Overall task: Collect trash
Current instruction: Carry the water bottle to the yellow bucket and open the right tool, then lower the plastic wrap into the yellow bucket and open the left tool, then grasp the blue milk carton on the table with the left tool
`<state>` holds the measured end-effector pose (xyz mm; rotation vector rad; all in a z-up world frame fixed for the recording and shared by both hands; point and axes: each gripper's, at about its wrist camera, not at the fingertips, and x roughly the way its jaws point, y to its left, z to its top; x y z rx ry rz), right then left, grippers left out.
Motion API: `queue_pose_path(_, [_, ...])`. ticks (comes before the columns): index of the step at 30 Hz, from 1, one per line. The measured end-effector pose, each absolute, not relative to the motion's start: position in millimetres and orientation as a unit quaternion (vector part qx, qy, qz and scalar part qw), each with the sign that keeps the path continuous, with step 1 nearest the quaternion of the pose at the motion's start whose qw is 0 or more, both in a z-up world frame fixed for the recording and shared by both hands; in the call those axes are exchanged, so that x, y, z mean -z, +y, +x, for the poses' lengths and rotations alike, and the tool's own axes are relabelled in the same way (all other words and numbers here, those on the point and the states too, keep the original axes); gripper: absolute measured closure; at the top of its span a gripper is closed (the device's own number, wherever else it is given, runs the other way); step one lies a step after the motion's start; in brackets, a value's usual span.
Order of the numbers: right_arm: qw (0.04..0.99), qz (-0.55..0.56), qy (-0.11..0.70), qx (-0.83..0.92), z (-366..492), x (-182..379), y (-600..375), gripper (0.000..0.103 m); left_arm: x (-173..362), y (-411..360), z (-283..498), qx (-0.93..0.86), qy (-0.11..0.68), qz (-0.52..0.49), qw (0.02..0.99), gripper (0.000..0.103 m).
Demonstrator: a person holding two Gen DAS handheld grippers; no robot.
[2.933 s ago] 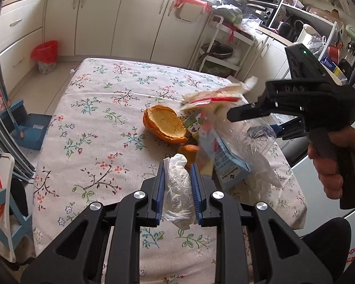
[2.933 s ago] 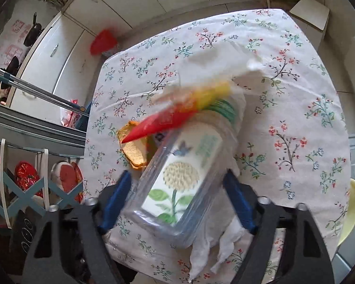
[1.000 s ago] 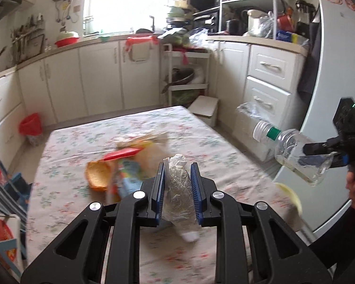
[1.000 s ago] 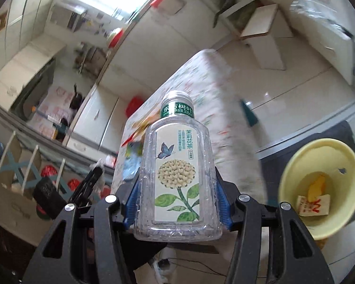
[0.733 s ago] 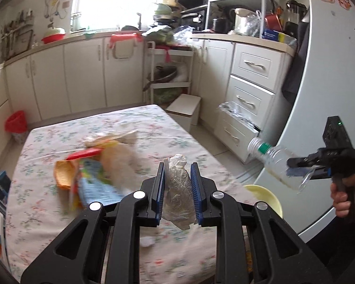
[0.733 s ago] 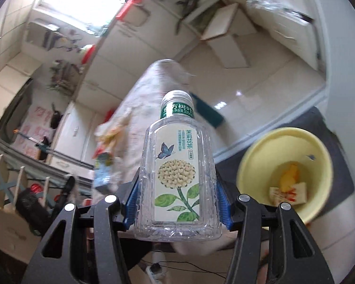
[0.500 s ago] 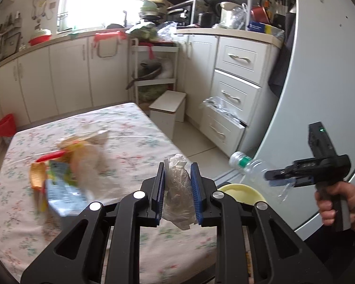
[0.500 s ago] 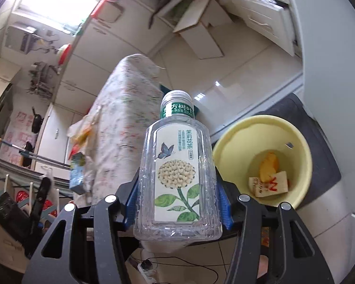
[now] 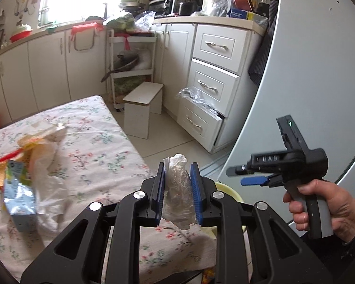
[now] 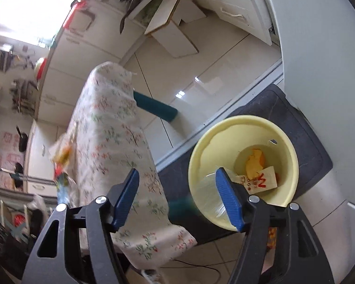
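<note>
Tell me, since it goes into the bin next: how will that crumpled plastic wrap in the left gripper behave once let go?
The crumpled plastic wrap bulges above and sags below the left gripper pads, so it is probably soft and floppy. It looks thin and see-through, likely very light, so it may drift or cling rather than drop straight into the yellow bin.

My left wrist camera looked along its fingers, tilted down across the floral-clothed table [image 9: 87, 142] toward the kitchen drawers [image 9: 210, 87]. My right wrist camera pointed steeply down, close above the yellow bin [image 10: 243, 127]. Both showed the table [image 10: 111, 118] and white stool [image 9: 142, 99].
</note>
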<state>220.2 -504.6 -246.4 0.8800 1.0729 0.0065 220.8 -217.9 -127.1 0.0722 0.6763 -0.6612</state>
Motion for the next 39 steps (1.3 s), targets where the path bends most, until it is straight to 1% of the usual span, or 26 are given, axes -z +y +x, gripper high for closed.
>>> queue_pose_path(6, [0.796,0.431,0.424,-0.004,209.9,220.0,-519.4,0.033,146.3,-248.0,223.7,0.334,0.352,0.030,0.874,0.084])
queue_pose_path(11, [0.829,0.420,0.369,0.012,196.8,193.7,-526.8,0.032,170.4,-287.0,225.4,0.351,0.382,0.035,0.854,0.083])
queue_pose_path(14, [0.844,0.407,0.349,0.016,192.9,184.0,-528.4,0.031,190.2,-314.8,230.2,0.359,0.407,0.045,0.839,0.083])
queue_pose_path(16, [0.850,0.400,0.342,0.020,194.3,180.8,-528.5,0.030,200.0,-328.6,232.7,0.360,0.419,0.048,0.832,0.075])
queue_pose_path(18, [0.851,0.400,0.340,0.019,193.8,181.4,-528.4,0.030,207.7,-339.8,234.9,0.357,0.427,0.050,0.829,0.057])
queue_pose_path(21, [0.849,0.408,0.337,0.020,195.0,184.5,-531.3,0.030,210.1,-345.4,235.8,0.351,0.429,0.045,0.831,0.044])
queue_pose_path(22, [0.848,0.409,0.335,0.020,194.9,184.7,-532.8,0.030,209.6,-345.2,235.9,0.349,0.428,0.045,0.832,0.042])
queue_pose_path(24, [0.848,0.411,0.333,0.020,195.1,185.0,-533.3,0.030,207.6,-342.7,235.4,0.341,0.425,0.048,0.837,0.038])
queue_pose_path(31, [0.851,0.413,0.325,0.017,197.8,181.8,-529.1,0.028,183.0,-303.9,238.2,0.305,0.398,0.047,0.864,0.034])
queue_pose_path(37, [0.856,0.395,0.334,-0.007,209.8,176.8,-506.7,0.028,152.5,-232.3,233.2,0.251,0.365,0.038,0.896,0.033])
queue_pose_path(39, [0.857,0.390,0.337,-0.015,213.7,175.7,-499.1,0.028,142.2,-198.0,232.2,0.218,0.352,0.029,0.910,0.031])
